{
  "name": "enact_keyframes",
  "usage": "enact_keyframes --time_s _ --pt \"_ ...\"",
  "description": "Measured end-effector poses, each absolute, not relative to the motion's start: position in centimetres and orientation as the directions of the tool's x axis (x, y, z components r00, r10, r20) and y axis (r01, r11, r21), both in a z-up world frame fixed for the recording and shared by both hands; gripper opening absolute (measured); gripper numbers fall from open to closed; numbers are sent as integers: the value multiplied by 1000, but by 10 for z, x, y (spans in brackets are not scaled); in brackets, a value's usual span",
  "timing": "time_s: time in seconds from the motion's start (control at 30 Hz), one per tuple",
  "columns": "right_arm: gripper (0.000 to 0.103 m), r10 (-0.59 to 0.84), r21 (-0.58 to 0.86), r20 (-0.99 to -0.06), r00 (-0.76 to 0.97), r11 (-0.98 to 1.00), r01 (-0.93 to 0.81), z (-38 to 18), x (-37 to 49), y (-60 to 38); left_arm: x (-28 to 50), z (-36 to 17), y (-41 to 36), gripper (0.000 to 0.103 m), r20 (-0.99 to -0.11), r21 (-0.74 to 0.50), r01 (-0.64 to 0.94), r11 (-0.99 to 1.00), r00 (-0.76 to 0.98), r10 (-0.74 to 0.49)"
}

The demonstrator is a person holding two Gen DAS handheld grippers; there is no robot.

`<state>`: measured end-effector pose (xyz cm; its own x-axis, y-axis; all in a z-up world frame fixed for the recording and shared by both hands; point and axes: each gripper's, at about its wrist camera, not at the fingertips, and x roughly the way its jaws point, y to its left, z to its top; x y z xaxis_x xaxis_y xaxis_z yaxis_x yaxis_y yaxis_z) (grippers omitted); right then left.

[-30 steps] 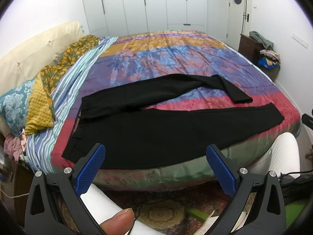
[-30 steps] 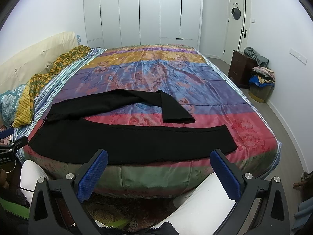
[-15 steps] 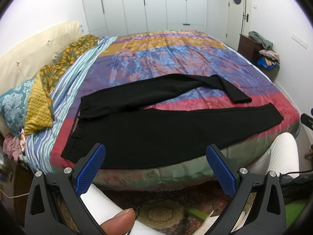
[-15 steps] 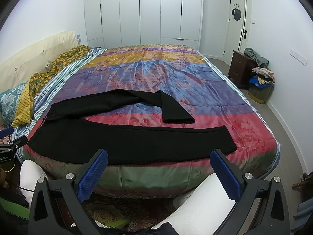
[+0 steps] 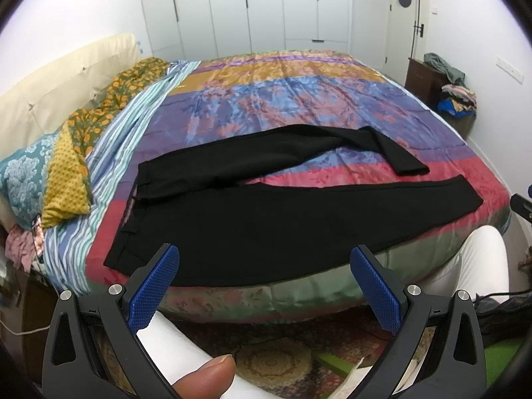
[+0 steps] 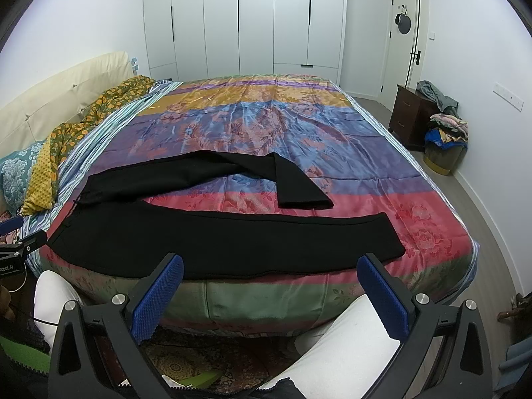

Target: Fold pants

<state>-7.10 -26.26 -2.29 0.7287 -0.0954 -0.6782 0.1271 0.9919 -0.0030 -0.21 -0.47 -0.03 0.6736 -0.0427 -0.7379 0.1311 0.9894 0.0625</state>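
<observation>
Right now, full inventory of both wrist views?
pants: 1, black, spread on the near side of the bed, legs apart, far leg bent toward the front
bedspread: 1, multicolour floral bands, covers the bed
striped sheet: 1, blue and white, along the bed's left side
patterned cloths: several, mustard and orange print, by the headboard
pillow: 1, teal floral, far left
headboard: 1, cream, padded, left
wardrobe: 1, white, back wall
door: 1, white, back right
nightstand: 1, dark wood, right wall
clothes pile: 1, mixed colours, beside the nightstand
rug: 1, patterned, floor below
left gripper: black, blue pads, jaws open
right gripper: black, blue pads, jaws open
person's legs: white trousers, at the bed's edge
</observation>
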Motion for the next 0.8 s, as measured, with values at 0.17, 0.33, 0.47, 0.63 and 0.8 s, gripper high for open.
enact_keyframes --time_s 0.17,0.33,0.47,0.63,0.8 --pt "103 -96 -4 -678 729 992 128 -23 -71 -263 -1 1 -3 103 -736 66 128 990 676 -38" --pt "103 -95 -3 -679 728 992 127 -23 -71 -263 -1 2 -2 102 -738 63 129 990 673 -41" --pt "103 -96 -5 -680 727 992 126 -26 -71 -262 -1 2 -3 102 -741 56 127 990 670 -44" --pt "103 -93 -4 -684 724 992 124 -29 -70 -260 -1 1 -2 102 -743 47 126 991 667 -49" --pt "103 -93 -6 -684 723 993 122 -30 -70 -259 0 -2 -1 102 -750 41 121 992 660 -50"
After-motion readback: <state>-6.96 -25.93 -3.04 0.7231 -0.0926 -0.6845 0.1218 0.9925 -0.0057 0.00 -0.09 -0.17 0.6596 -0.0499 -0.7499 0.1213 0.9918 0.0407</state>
